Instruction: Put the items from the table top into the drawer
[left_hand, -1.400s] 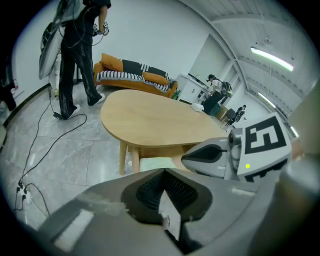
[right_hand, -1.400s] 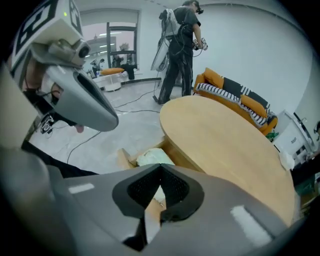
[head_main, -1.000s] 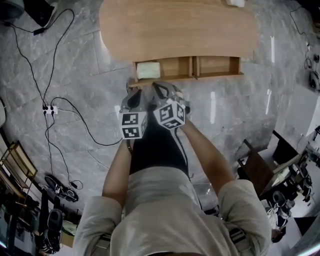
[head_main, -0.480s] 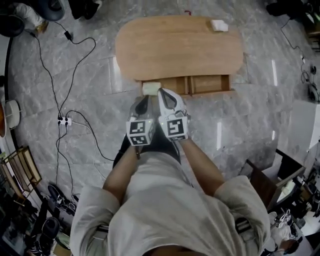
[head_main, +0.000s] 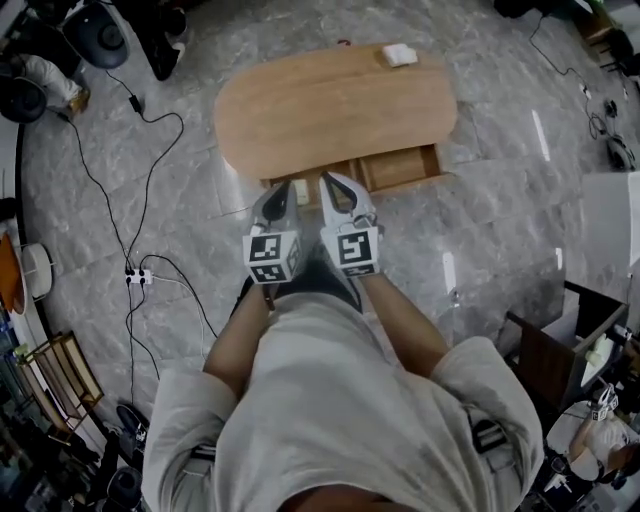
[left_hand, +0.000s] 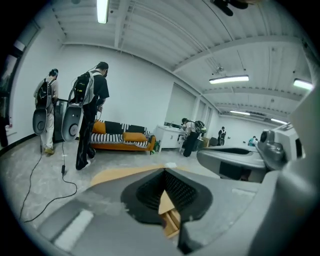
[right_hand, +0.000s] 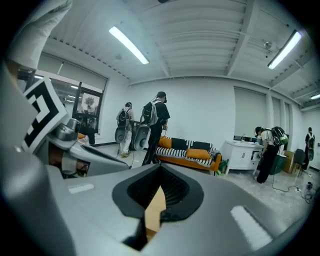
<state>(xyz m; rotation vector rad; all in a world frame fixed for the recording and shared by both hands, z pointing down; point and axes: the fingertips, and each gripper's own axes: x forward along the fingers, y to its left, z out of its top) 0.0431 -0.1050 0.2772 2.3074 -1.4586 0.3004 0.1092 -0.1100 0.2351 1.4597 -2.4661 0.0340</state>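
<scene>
Grey marble-patterned floor tiles (head_main: 480, 230) fill the head view, with black cables (head_main: 100, 190) trailing down the left side to a white power strip (head_main: 138, 275). An oval light-wood table (head_main: 330, 110) sits in the upper centre of the frame, its top bare except for a small white rectangular block (head_main: 400, 55) lying near the upper right rim. Along the table's lower edge a shallow wooden drawer (head_main: 400, 168) stands pulled out. A pale item (head_main: 301, 190) shows at the drawer's left end, mostly hidden between the two tools. The left gripper (head_main: 283, 192) and the right gripper (head_main: 332, 185) are held side by side just below the drawer, both pointing towards the table, well apart from the white block. In the left gripper view the left gripper (left_hand: 165, 172) has its black pads pressed together with nothing between them, and only a sliver of table and drawer shows below the tips. In the right gripper view the right gripper (right_hand: 161, 172) is likewise clenched and empty. Beyond them lies a large white-walled room with ceiling strip lights (right_hand: 129, 45), an orange sofa with striped cushions (left_hand: 122, 139), a white cabinet (right_hand: 242, 155) and several standing people wearing backpacks (left_hand: 92, 112).
</scene>
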